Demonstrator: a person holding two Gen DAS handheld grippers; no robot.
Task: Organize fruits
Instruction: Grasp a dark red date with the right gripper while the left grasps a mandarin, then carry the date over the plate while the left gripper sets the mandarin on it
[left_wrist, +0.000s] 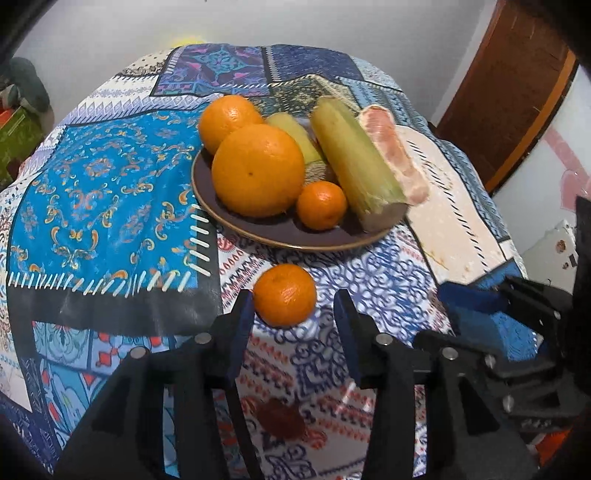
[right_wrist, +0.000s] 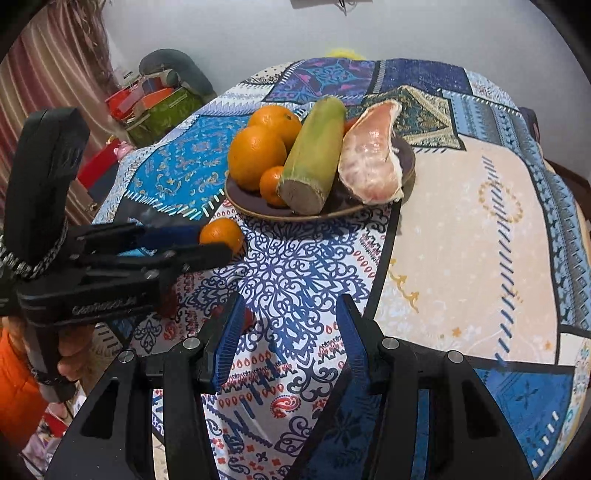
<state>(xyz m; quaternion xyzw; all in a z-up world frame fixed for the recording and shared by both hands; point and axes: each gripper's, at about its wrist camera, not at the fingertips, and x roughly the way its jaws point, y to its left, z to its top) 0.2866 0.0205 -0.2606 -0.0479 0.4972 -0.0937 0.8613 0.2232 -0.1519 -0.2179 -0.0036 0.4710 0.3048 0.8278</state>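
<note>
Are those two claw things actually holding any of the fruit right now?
No. The left gripper is open around the loose mandarin without clamping it; the right gripper is open and empty.

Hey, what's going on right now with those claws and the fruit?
Left claw open around loose mandarin on tablecloth, not gripping. Right claw open, empty. Plate already crowded with fruit. Nothing blocking.

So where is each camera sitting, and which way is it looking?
Left wrist: it rides on the left gripper, looking forward at the loose mandarin between its open fingers, with the plate beyond; the right gripper's blue finger shows at the right edge.
Right wrist: it rides on the right gripper, open over the tablecloth, facing the plate; the left gripper and the person's hand show at left.
Both see the mandarin, plate and tablecloth.
</note>
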